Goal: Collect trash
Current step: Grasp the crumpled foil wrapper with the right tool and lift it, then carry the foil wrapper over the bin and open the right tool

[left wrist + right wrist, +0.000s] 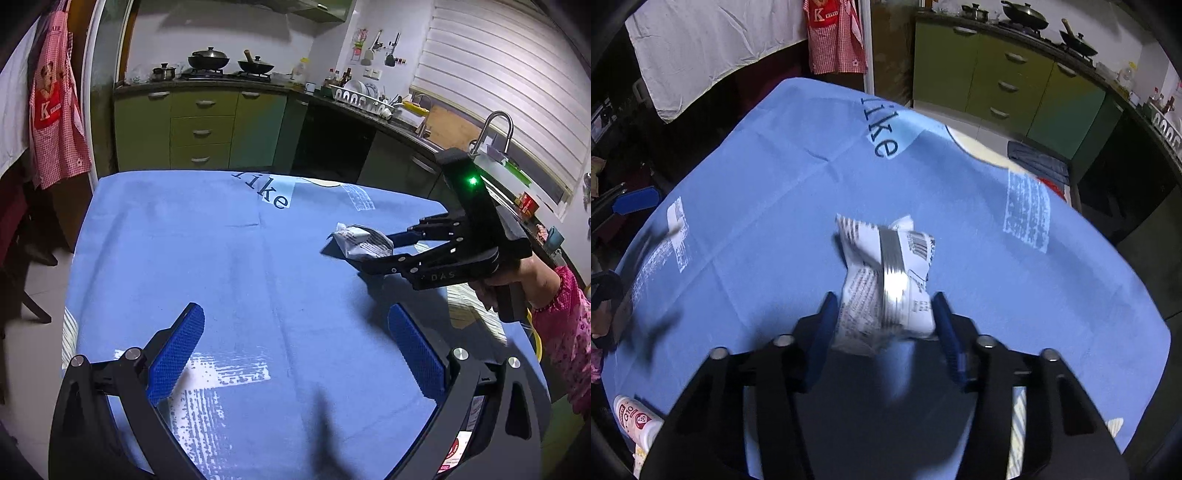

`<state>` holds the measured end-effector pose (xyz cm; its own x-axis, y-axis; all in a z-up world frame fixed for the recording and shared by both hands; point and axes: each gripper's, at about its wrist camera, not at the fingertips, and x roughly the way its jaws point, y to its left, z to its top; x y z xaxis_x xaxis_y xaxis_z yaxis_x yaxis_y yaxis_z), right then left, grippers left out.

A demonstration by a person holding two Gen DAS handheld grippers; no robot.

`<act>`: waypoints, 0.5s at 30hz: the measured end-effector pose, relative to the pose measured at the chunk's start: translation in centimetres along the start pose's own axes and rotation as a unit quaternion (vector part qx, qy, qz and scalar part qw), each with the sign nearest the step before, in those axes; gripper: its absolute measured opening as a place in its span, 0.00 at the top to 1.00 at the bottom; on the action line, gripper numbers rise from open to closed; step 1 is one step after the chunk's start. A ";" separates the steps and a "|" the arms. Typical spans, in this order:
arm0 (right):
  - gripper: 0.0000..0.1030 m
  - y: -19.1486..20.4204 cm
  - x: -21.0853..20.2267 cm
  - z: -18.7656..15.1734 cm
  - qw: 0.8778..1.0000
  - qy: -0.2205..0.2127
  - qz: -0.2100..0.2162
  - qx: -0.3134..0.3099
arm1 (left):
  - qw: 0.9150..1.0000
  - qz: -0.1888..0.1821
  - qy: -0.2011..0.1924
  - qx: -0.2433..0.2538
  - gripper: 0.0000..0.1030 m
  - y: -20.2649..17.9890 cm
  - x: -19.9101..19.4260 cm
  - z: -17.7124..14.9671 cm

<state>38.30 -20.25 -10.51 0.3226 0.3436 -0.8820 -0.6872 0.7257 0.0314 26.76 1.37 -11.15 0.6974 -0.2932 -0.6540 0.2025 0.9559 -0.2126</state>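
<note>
A crumpled white and silver snack wrapper (886,280) is held between the blue pads of my right gripper (884,317), a little above the blue tablecloth (757,229). In the left wrist view the same wrapper (360,240) sticks out of the right gripper (369,251) at the right side of the table. My left gripper (295,332) is open and empty over the near part of the tablecloth (221,258), to the left of the wrapper and closer to me.
A white bottle with a pink label (635,421) lies at the table's near left corner. Green kitchen cabinets (199,125) and a counter with pans stand behind the table. A red checked apron (55,110) hangs at the left. A dark chair (22,258) stands left of the table.
</note>
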 end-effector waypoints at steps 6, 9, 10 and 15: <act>0.55 0.0 -1.3 -1.2 0.999 -0.016 0.007 0.030 | 1.000 -0.007 0.002 -0.006 0.05 0.3 0.3 0.2; 0.55 -0.2 -3.9 -2.8 0.998 -0.037 0.013 0.051 | 1.000 -0.009 0.004 -0.006 0.05 0.3 0.4 0.1; 0.55 -0.3 -5.0 -3.6 0.997 -0.044 0.012 0.059 | 1.000 -0.010 0.005 -0.005 0.05 0.3 0.4 0.1; 0.55 -1.6 -12.6 -10.3 0.989 -0.083 -0.024 0.121 | 1.000 -0.012 0.006 0.003 0.05 -0.3 0.5 -0.1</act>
<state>28.65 -31.89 -4.24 0.4664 0.3840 -0.7969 -0.4998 0.8577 0.1207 26.97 0.96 -11.44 0.6836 -0.3164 -0.6577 0.2235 0.9486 -0.2240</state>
